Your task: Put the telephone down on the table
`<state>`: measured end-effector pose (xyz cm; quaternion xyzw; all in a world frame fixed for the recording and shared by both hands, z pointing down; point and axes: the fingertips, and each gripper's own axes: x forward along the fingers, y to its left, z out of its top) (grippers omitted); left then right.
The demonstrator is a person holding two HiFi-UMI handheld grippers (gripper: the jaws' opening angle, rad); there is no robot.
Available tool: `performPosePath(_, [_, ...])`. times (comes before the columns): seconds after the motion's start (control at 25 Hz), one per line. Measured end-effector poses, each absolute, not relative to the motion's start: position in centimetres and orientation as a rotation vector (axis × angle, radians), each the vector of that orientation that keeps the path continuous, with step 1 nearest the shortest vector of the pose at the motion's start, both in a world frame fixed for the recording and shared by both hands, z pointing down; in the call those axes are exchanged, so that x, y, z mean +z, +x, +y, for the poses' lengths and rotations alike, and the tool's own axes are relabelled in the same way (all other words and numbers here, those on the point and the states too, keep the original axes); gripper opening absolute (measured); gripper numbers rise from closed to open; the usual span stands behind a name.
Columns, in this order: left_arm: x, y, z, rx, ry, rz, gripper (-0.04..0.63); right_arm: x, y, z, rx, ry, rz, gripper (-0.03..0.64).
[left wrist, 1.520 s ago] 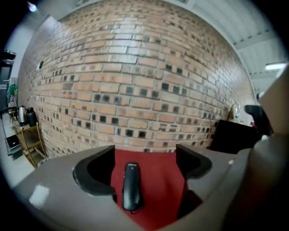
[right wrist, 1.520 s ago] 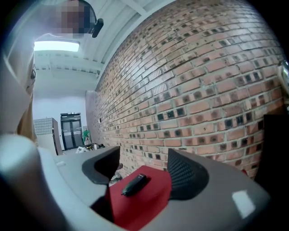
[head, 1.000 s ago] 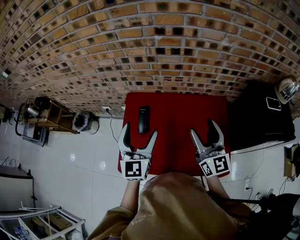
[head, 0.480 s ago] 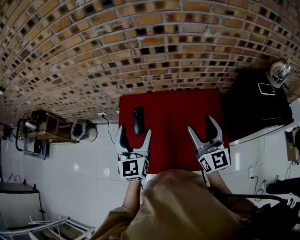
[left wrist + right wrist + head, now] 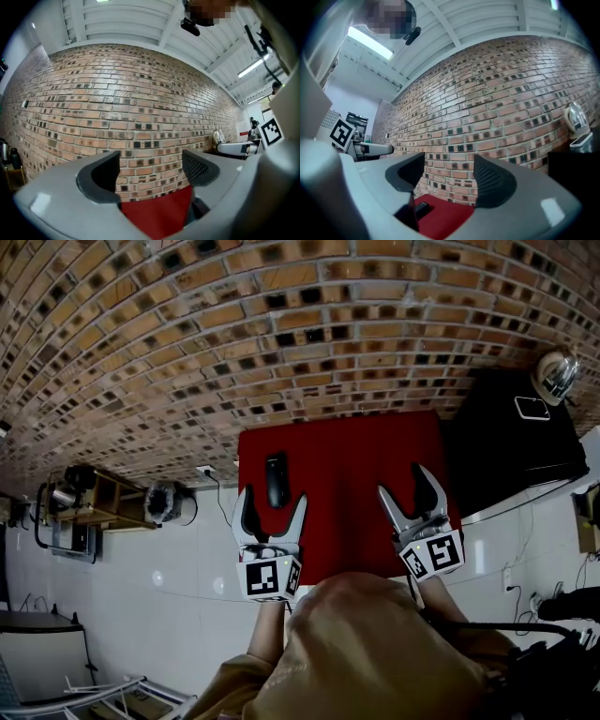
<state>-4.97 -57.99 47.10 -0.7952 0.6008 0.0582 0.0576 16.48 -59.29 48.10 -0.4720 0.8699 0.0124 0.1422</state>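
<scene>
A black telephone (image 5: 275,479) lies flat on the red table (image 5: 356,474), near its left edge; the right gripper view shows the telephone (image 5: 422,207) low between that gripper's jaws. My left gripper (image 5: 273,506) hovers just in front of the telephone, open and empty. My right gripper (image 5: 409,491) stands open over the table's right side, holding nothing. In the left gripper view only a patch of the red table (image 5: 159,213) and brick wall show between the jaws of the left gripper (image 5: 150,171). The right gripper (image 5: 447,176) also points at the wall.
A brick wall (image 5: 281,334) rises behind the table. A black cabinet (image 5: 516,446) stands to the right, with a small device (image 5: 532,408) and a metal kettle (image 5: 557,373) on it. A wooden shelf (image 5: 89,498) and white tiled floor (image 5: 141,615) lie to the left.
The view has shifted a little, so the table and telephone sit slightly higher in the frame. Both grippers stay open and empty in front of the table; the telephone has not moved on the cloth.
</scene>
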Motion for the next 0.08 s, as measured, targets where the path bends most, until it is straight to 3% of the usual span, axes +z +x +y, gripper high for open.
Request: performPosePath(0.08, [46.85,-4.86,-57.95,0.191,-2.407,1.818,0.423,48.19,16.57,-59.43,0.036,-1.359,2.512,0.318])
